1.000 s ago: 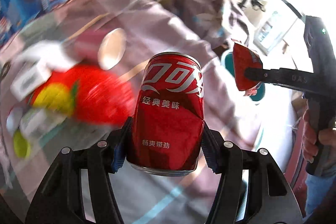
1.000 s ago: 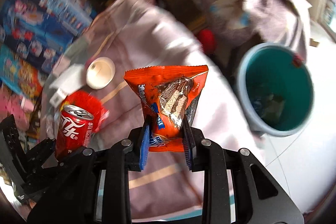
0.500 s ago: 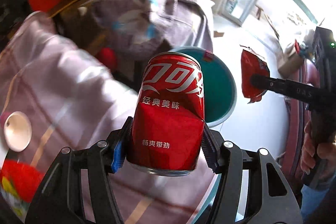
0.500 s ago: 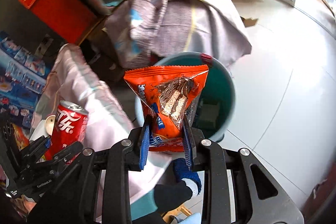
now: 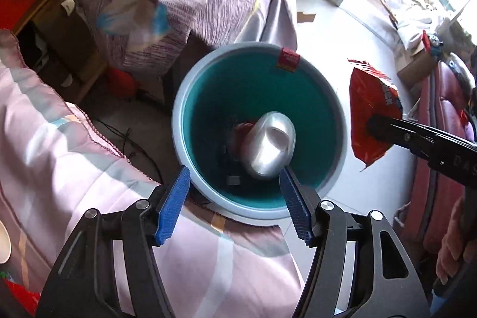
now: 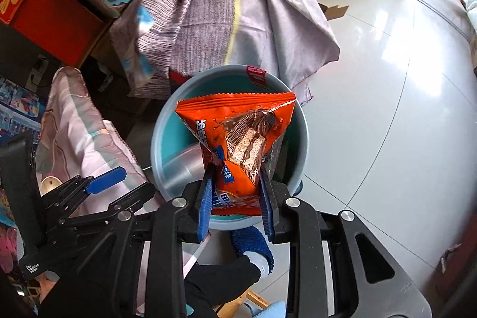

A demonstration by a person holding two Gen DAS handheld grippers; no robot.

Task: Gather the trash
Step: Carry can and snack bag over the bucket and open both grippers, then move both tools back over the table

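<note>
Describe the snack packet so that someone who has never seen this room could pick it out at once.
Find the round teal bin on the white tiled floor beside the draped purple cloth. The snack packet hangs over it, pinched in the right gripper. It is the only orange wrapper, with a chocolate wafer pictured on it.

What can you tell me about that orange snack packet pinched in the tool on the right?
The snack packet is a glossy orange foil or plastic pouch with a zigzag top edge, a picture of a chocolate-coated wafer and blue label patches. It stands upright, crumpled at the waist, its lower part pinched between the blue pads of the right gripper. Nothing else touches it. It hangs over the mouth of the teal bucket; whether it is empty I cannot tell.
</note>
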